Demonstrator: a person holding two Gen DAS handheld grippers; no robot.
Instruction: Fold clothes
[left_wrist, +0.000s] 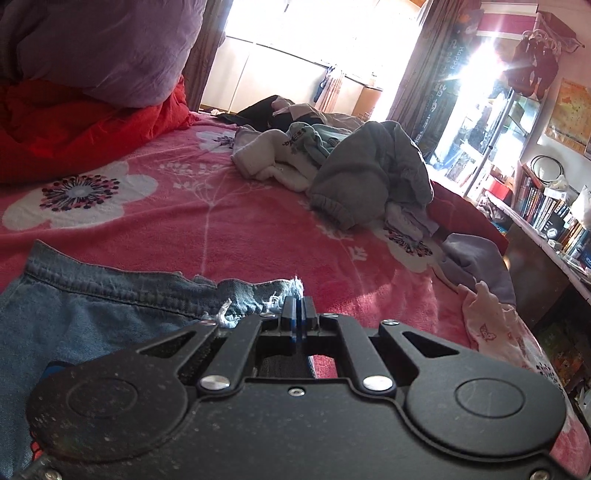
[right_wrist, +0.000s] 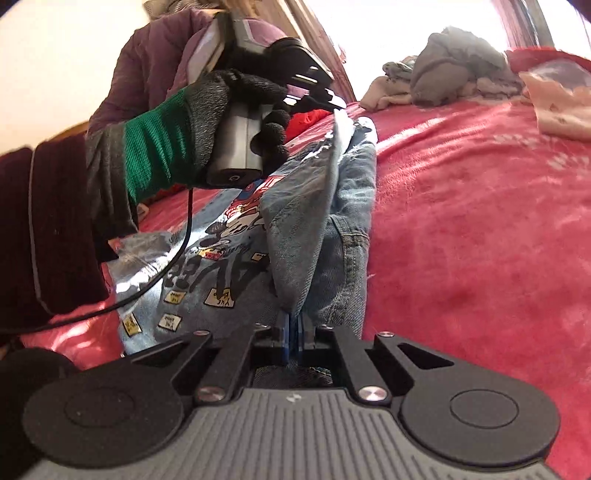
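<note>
A light blue denim garment (left_wrist: 92, 310) with a frayed hem and a cartoon print (right_wrist: 236, 218) lies on the pink flowered bedspread (left_wrist: 207, 206). My left gripper (left_wrist: 297, 301) is shut on the frayed denim edge, white threads sticking up at its tips. My right gripper (right_wrist: 291, 321) is shut on a raised fold of the same denim garment (right_wrist: 317, 206), which runs taut up toward the left gripper (right_wrist: 332, 105) in a gloved hand (right_wrist: 207, 125) with a green cuff.
A heap of grey and white clothes (left_wrist: 354, 166) lies further up the bed, with a pale pink garment (left_wrist: 491, 325) at the right edge. A red quilt (left_wrist: 74, 136) and purple bedding (left_wrist: 110, 48) lie at the left. Bookshelves (left_wrist: 546, 210) stand beside the bed.
</note>
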